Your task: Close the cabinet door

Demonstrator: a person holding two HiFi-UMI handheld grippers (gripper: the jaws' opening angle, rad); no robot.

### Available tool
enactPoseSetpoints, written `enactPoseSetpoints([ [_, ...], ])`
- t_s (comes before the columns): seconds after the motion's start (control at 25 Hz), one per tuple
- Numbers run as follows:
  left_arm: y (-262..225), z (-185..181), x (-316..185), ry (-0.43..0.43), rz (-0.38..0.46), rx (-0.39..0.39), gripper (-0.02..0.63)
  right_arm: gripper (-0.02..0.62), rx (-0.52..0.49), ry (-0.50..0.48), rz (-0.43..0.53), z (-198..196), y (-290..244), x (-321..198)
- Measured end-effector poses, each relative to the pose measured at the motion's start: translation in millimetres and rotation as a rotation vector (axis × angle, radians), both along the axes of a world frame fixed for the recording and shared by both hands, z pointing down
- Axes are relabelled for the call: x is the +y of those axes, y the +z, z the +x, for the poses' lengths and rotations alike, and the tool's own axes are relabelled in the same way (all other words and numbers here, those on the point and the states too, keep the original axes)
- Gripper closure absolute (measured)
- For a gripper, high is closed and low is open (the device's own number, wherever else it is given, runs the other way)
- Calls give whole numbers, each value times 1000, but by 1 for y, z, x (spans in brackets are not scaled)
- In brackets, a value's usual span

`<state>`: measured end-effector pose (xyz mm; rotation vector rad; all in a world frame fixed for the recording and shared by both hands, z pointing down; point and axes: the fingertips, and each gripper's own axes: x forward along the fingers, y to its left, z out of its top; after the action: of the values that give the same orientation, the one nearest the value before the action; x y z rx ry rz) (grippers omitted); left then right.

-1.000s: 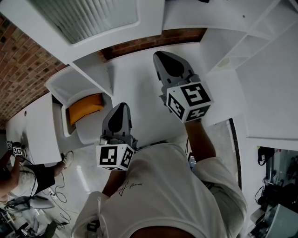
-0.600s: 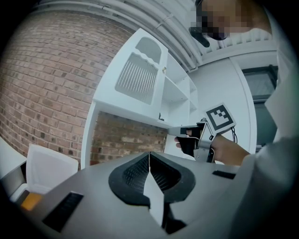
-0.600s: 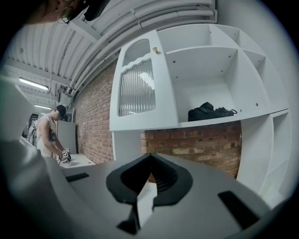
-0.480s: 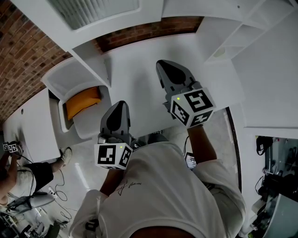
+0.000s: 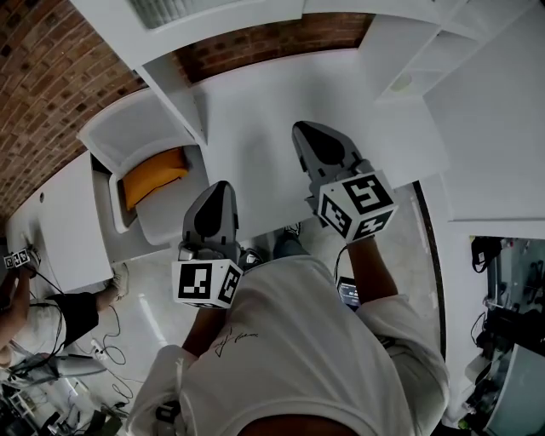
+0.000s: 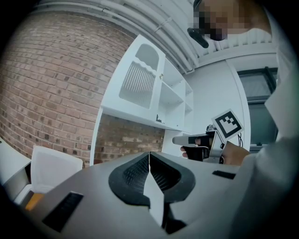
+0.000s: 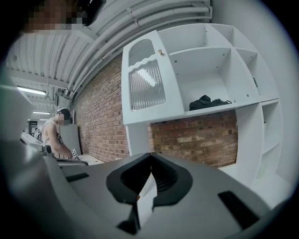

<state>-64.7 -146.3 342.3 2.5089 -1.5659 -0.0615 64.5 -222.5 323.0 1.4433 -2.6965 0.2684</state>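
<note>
The white wall cabinet's door (image 7: 147,86) has a ribbed glass pane and a small knob (image 7: 160,52). It stands swung open at the left of the bare shelves (image 7: 210,70), and the left gripper view also shows the door (image 6: 140,81). In the head view, only the door's lower edge (image 5: 213,21) shows at the top. My left gripper (image 6: 149,154) is shut and empty, pointing level toward the brick wall. My right gripper (image 7: 150,154) is also shut on nothing, well short of the door. Over the white counter (image 5: 255,102), the right gripper (image 5: 308,128) reaches further than the left gripper (image 5: 220,186).
A white chair with an orange cushion (image 5: 153,183) stands left of the counter. A dark bundle (image 7: 208,101) lies on a cabinet shelf. Another person (image 7: 53,130) works at a bench on the left. Brick wall (image 5: 51,94) backs the cabinet.
Both grippers have slid lower in the head view, the right one more. The cabinet has drifted toward the picture's top edge.
</note>
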Motion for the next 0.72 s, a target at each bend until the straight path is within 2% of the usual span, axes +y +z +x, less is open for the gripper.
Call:
enactPoseSetpoints([
  [0.4,-1,-23,31,19,11,3,589,571,10,17,-58,-20,21,51],
  [0.6,-2,-31,44,38,17,30,589,571,25,51,-88,-25,31,71],
  [0.72,1,-35,52,44,12,7,589,571,36,65,-113,-27,40,84],
])
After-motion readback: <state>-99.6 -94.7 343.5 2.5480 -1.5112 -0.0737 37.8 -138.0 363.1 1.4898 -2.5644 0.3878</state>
